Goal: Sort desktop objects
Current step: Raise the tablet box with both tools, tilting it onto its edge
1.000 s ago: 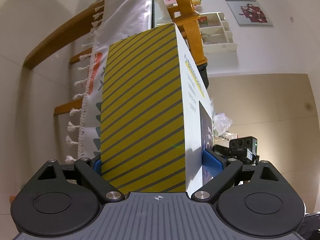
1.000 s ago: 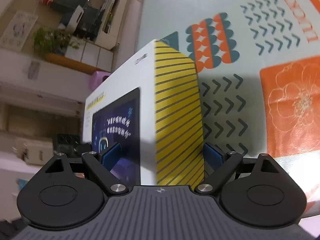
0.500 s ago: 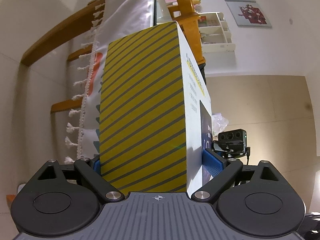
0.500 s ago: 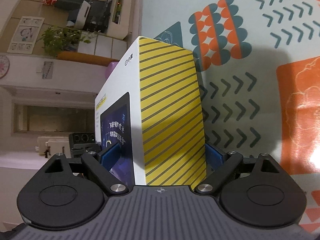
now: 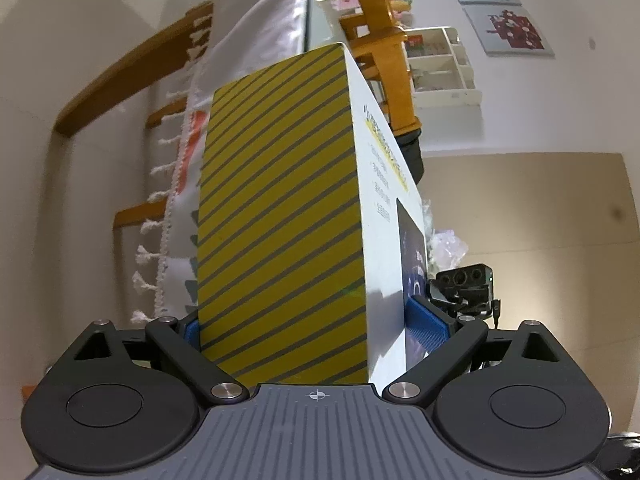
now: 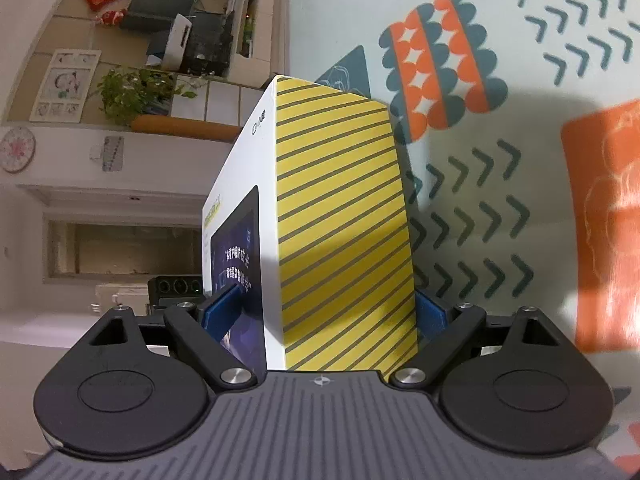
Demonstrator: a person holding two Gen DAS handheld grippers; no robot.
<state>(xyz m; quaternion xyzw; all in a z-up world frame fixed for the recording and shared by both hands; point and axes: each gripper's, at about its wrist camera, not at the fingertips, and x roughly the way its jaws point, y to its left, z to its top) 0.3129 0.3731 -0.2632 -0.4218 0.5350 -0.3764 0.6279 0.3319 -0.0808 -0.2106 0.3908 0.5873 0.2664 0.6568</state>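
Left claw (image 5: 316,330): both blue pads (image 5: 426,330) press the wide faces of the box (image 5: 280,232), pinching it at one end. Right claw (image 6: 326,314): its pads (image 6: 222,312) clamp the same box (image 6: 344,240) at the opposite end. The box is held between the two claws, narrow side toward each camera.

Box appearance: white cardboard, rectangular. The narrow side is yellow with thin dark diagonal stripes. One wide face carries a dark printed panel with pale characters and a yellow text band near the far end. Corners look sharp and undented.

Position: in the right wrist view, the box's far end lies over the tabletop (image 6: 520,208), which is covered by a pale cloth printed with chevrons and orange and teal shapes. Whether the box touches the cloth cannot be determined. The cloth right of the box is bare.

In the left wrist view, the fringed cloth edge (image 5: 168,216) runs along the box's left side. A wooden chair (image 5: 384,60) stands beyond the far end. A black camera unit (image 5: 466,286) sits near the right pad.
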